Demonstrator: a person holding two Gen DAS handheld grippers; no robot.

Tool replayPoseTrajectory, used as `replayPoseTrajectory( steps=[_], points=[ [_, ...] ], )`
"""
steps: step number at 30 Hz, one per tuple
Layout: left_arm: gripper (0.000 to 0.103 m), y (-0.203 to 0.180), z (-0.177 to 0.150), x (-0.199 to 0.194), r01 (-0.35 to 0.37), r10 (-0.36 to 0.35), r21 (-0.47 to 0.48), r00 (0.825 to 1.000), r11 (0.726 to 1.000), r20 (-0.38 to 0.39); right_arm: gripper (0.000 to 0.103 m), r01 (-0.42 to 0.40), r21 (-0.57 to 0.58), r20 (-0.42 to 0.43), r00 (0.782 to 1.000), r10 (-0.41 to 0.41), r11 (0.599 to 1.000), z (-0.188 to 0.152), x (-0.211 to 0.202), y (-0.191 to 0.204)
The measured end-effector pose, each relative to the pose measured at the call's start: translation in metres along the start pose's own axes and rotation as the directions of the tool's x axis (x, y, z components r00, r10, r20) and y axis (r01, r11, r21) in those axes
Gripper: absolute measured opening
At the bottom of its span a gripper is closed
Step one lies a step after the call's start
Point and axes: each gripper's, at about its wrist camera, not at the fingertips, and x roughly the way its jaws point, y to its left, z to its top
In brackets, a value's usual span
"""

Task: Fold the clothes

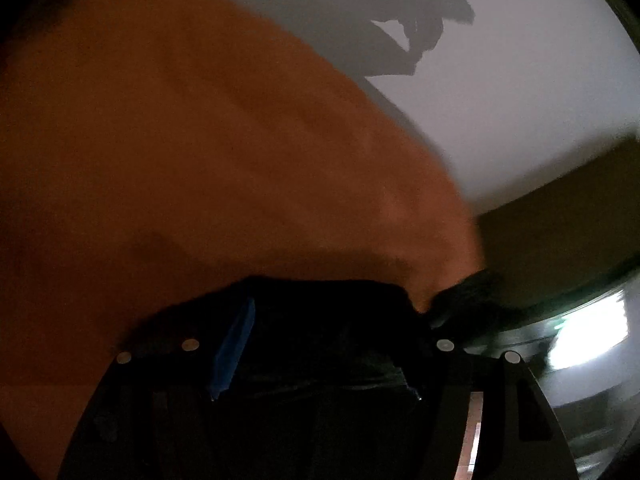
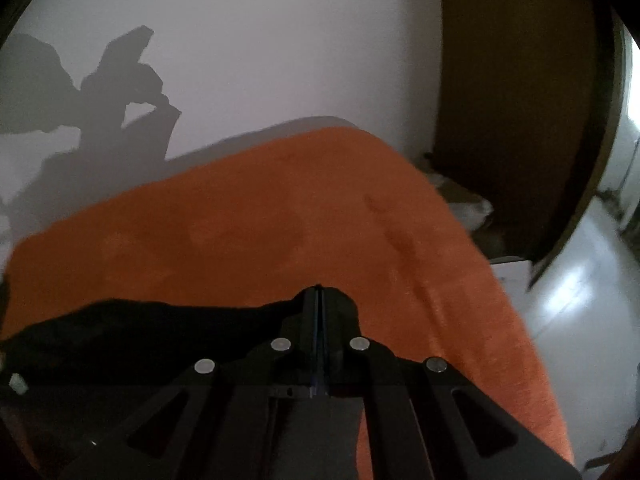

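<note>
Careful, your right gripper (image 2: 318, 300) pinches the black cloth garment (image 2: 140, 332) thinly, left gripper's (image 1: 332, 312) grip unclear, so it may slip onto the orange bed cover (image 2: 280, 232)

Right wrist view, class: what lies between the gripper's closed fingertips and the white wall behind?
In the right wrist view, only the orange bed cover lies between the right gripper, shut on the black garment, and the wall; that stretch is otherwise bare.

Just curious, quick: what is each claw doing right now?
Left claw: cannot be told, dark cloth hides it.
Right claw: closed on the dark cloth.
</note>
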Motion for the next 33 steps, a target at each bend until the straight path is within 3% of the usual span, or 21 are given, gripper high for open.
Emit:
replayPoseTrajectory(
  steps=[1, 3, 4, 7, 9, 10, 13, 15, 16, 20, 24, 28, 31, 32, 33],
  points=[
    [0.068, 0.009, 0.005, 0.013, 0.049, -0.053, -0.072, 0.997, 0.996, -0.048, 0.001, 0.022, -0.006, -0.005, 1.000, -0.022, 1.000, -0.001, 0.003, -0.003],
    [0.068, 0.026, 0.013, 0.028, 0.045, -0.062, -0.160, 0.993, 0.986, -0.101, 0.001, 0.066, -0.017, -0.016, 0.998, -0.066, 0.998, -0.004, 0.009, -0.008],
    [0.068, 0.036, 0.016, 0.033, 0.039, -0.058, -0.196, 0.994, 0.980, -0.091, 0.001, 0.081, -0.019, -0.022, 0.996, -0.082, 0.997, -0.005, 0.012, -0.010],
    [0.067, 0.064, 0.017, 0.036, 0.082, -0.081, -0.325, 0.997, 0.942, 0.017, 0.001, 0.111, -0.030, -0.026, 0.993, -0.111, 0.993, -0.011, 0.019, -0.009],
    [0.067, 0.075, 0.012, 0.041, 0.199, -0.163, -0.409, 0.979, 0.891, 0.121, 0.001, 0.112, -0.066, -0.028, 0.993, -0.114, 0.991, -0.015, 0.022, 0.002],
    [0.067, 0.076, 0.010, 0.047, 0.216, -0.162, -0.445, 0.974, 0.869, 0.158, 0.001, 0.112, -0.086, -0.030, 0.993, -0.115, 0.990, -0.016, 0.024, 0.007],
    [0.067, 0.073, 0.016, 0.061, 0.212, -0.146, -0.488, 0.975, 0.847, 0.170, 0.001, 0.125, -0.143, -0.037, 0.991, -0.132, 0.982, -0.025, 0.031, 0.024],
    [0.072, 0.068, 0.027, 0.080, 0.158, -0.125, -0.510, 0.987, 0.846, 0.099, 0.001, 0.143, -0.161, -0.054, 0.987, -0.153, 0.977, -0.031, 0.038, 0.025],
    [0.074, 0.066, 0.036, 0.098, 0.089, -0.108, -0.536, 0.994, 0.839, -0.003, 0.001, 0.154, -0.164, -0.060, 0.984, -0.166, 0.974, -0.033, 0.042, 0.023],
    [0.074, 0.056, 0.051, 0.130, -0.023, -0.079, -0.565, 0.985, 0.825, -0.155, 0.001, 0.171, -0.158, -0.089, 0.979, -0.186, 0.973, -0.040, 0.052, 0.009],
    [0.078, 0.025, 0.043, 0.111, -0.062, 0.010, -0.409, 0.992, 0.910, -0.128, 0.001, 0.167, -0.195, -0.091, 0.978, -0.188, 0.966, -0.050, 0.047, 0.009],
    [0.079, -0.007, 0.033, 0.090, -0.111, 0.094, -0.237, 0.992, 0.965, -0.080, 0.001, 0.141, -0.188, -0.093, 0.983, -0.160, 0.972, -0.053, 0.042, 0.008],
    [0.079, -0.030, 0.026, 0.074, -0.153, 0.150, -0.104, 0.988, 0.983, -0.034, 0.004, 0.047, -0.130, -0.142, 0.988, -0.066, 0.990, -0.050, 0.039, -0.005],
    [0.079, -0.035, 0.016, 0.065, -0.264, 0.264, -0.006, 0.964, 0.965, -0.012, 0.007, -0.007, -0.106, -0.177, 0.984, -0.012, 0.994, -0.050, 0.037, -0.009],
    [0.079, -0.036, 0.007, 0.060, -0.331, 0.332, 0.056, 0.943, 0.942, -0.005, 0.011, -0.078, -0.079, -0.208, 0.976, 0.060, 0.994, -0.051, 0.030, -0.014]
  ],
)
